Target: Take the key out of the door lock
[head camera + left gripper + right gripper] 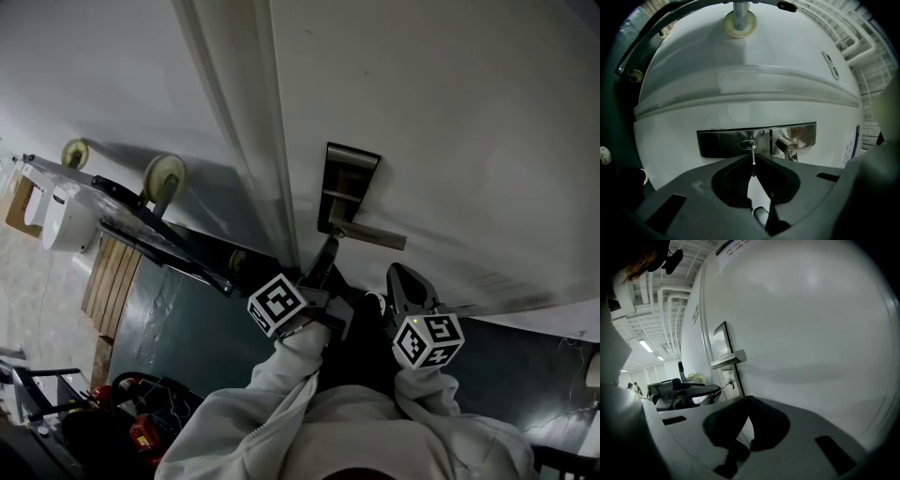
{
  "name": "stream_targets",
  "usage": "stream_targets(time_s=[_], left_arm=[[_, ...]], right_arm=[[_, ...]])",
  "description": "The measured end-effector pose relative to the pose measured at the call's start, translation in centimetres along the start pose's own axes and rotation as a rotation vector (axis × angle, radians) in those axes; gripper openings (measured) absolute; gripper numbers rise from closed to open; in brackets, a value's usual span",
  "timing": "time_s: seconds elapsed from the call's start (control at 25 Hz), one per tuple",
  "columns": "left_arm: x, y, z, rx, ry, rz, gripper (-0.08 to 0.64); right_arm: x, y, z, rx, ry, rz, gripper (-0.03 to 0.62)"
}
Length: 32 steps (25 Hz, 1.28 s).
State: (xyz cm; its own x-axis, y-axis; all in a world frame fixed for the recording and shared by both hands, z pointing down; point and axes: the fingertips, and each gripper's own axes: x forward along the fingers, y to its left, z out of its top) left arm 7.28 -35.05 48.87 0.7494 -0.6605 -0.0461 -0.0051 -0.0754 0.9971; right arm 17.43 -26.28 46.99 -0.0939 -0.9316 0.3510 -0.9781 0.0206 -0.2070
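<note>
- A wheeled frame (pixel 141 202) leans against the wall at the far left of the head view, well apart from the lock.
- The left gripper (pixel 328 246) points level at the white door (pixel 450 122), its tip right at the lock plate (pixel 349 187).
- In the left gripper view its jaws are pressed together on the key (pixel 753 155), pinching the shaft.
- The key stands in the keyhole (pixel 748 144) of the metal plate and runs from there straight into the jaw tips.
- The door handle (pixel 787 144) sits on the same plate, just beside the keyhole.
- The right gripper (pixel 398 274) hangs just right of the left one, tilted a little downward, near the door but apart from the lock.
- In the right gripper view its jaws meet at the tips with nothing between them; the handle and the key show off to their left.
</note>
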Motion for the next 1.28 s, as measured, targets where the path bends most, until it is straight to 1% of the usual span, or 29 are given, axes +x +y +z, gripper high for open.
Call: stream_targets(time_s=[0.24,0.4,0.52,0.6,0.88,1.08,1.16,1.28], left_arm=[[-0.7,-0.3,-0.3,-0.009,0.025,-0.023,0.028],[-1.5,0.2,-0.7,0.039,0.07,-0.006,0.028],[-2.5,0.7,-0.6,0.1,0.086,0.011,0.028],[-3.3,1.2,-0.1,0.152,0.086,0.028,0.028],[-5.9,2.0,1.8,0.375,0.085,0.093,0.028],[-7.0,1.4,3.0,0.525,0.098,0.103,0.028],[-7.5,1.1,3.6,0.603,0.109,0.116,0.028],[-8.4,0.7,4.5,0.751,0.12,0.153,0.028]], right_arm=[[-0.4,0.7,-0.3,-0.001,-0.001,0.009,0.052],[-0.5,1.0,-0.8,0.004,0.003,0.015,0.052],[-0.5,1.5,-1.3,0.005,0.011,0.027,0.052],[-0.4,1.7,-1.5,0.005,0.015,0.034,0.052],[0.1,2.3,-1.6,0.0,0.02,0.057,0.052],[0.5,2.7,-1.3,-0.006,0.012,0.074,0.052],[0.6,2.8,-1.0,-0.011,0.008,0.079,0.052],[0.6,2.8,-0.6,-0.028,-0.001,0.084,0.052]])
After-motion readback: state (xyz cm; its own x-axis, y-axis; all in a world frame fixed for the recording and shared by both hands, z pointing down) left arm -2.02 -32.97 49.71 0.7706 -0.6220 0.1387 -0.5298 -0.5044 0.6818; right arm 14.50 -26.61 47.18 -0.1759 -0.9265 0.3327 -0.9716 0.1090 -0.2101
